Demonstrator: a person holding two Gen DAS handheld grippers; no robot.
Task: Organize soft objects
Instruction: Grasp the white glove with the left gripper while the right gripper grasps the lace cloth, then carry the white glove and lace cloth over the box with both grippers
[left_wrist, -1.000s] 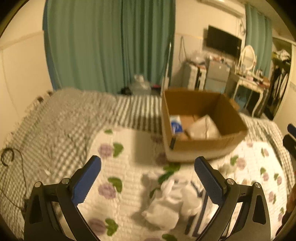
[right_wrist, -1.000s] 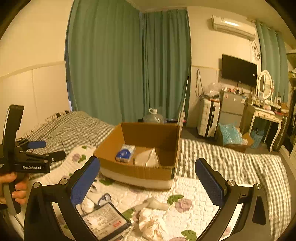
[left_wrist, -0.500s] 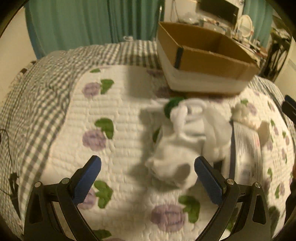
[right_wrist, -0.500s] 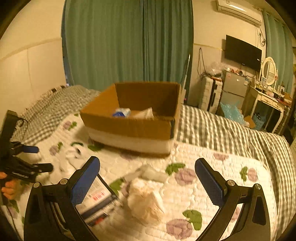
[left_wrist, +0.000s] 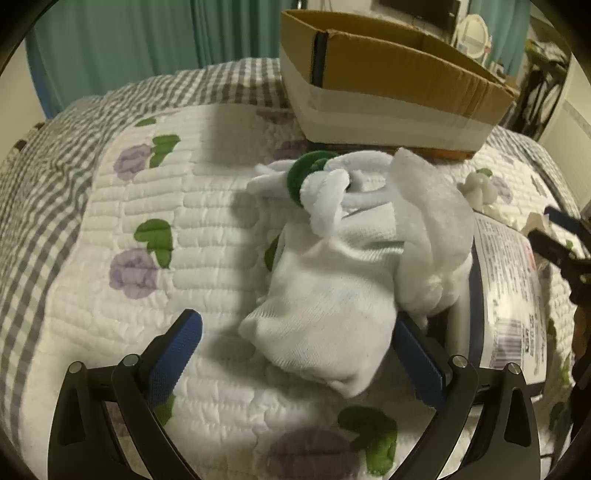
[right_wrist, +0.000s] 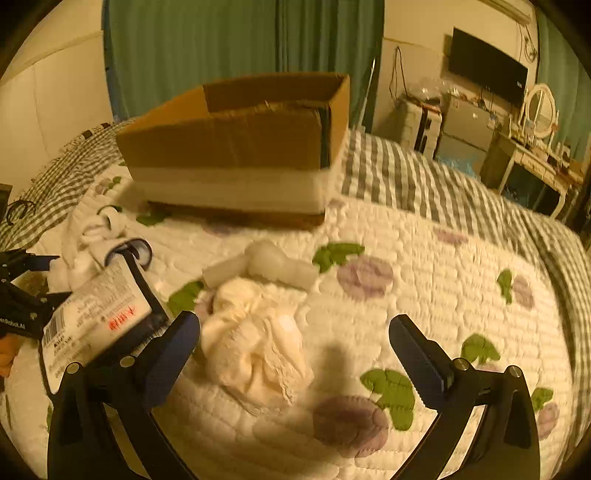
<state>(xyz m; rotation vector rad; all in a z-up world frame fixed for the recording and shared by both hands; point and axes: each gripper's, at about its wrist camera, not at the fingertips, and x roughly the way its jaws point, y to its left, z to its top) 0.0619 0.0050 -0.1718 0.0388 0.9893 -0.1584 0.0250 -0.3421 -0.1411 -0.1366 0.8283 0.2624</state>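
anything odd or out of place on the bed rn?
Nothing damaged or spilled. Soft items lie loose outside the cardboard box: white socks partly draped over a labelled packet, and a crumpled cream cloth on the quilt.

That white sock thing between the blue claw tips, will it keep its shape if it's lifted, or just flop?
The white sock lies slumped and creased on the quilt, so it will probably droop from whichever part is pinched. It looks knitted and thin, so likely light and not slippery. It overlaps other white fabric, which might drag along. The left claw is open around it.
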